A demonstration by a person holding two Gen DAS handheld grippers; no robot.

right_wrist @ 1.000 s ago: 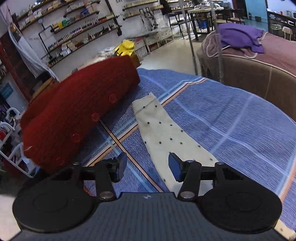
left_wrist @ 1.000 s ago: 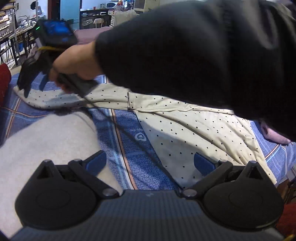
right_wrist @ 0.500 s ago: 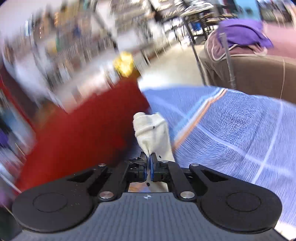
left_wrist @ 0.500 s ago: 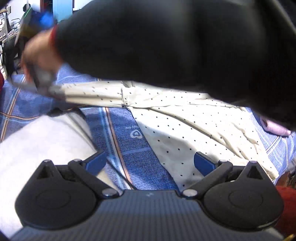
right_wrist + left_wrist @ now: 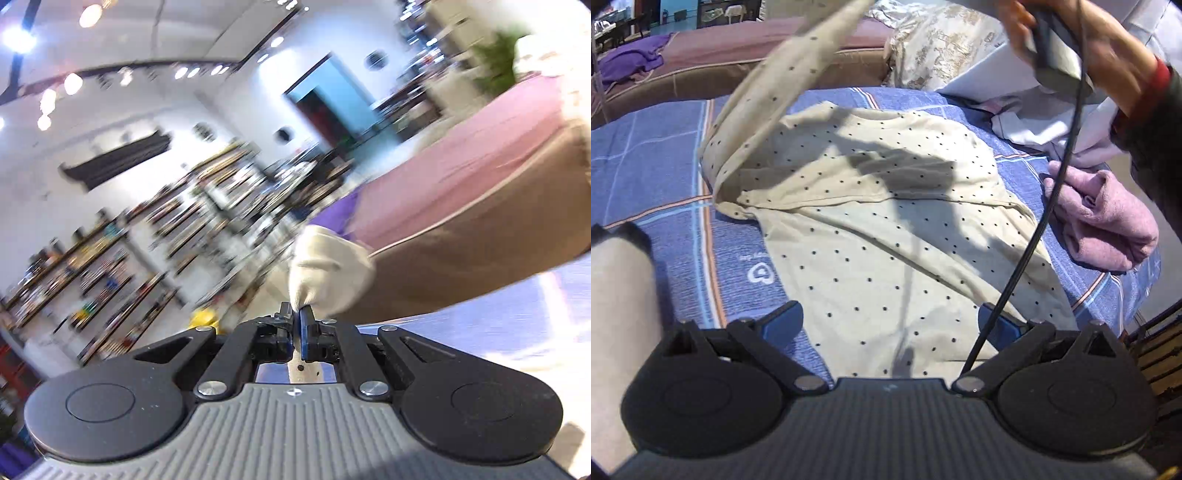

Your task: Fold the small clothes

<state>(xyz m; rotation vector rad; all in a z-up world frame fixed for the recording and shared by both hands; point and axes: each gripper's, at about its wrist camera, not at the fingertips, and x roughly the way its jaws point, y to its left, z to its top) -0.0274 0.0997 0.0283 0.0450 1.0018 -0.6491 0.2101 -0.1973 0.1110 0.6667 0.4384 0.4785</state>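
Observation:
A cream shirt with black dots (image 5: 886,221) lies spread on the blue plaid bedspread (image 5: 646,158). Its left sleeve (image 5: 798,62) is lifted off the bed and stretches up toward the top of the left wrist view. My right gripper (image 5: 296,325) is shut on that sleeve's cuff (image 5: 328,269), which bunches just past the pads. In the left wrist view only the hand (image 5: 1071,40) holding that gripper shows, at the top right, with its black cable (image 5: 1034,229) hanging down. My left gripper (image 5: 890,321) hovers open over the shirt's lower hem, nothing between its fingers.
A folded pink garment (image 5: 1108,221) lies at the bed's right edge, with white cloth (image 5: 1034,122) behind it. A brown-sided bed (image 5: 683,81) with a purple cloth (image 5: 628,61) stands beyond. A pale rounded shape (image 5: 617,314) fills the near left.
The right gripper closed on the sleeve cuff at the left, lifted it and swung it up and across to the right. The dark sleeve no longer blocks the left wrist view.

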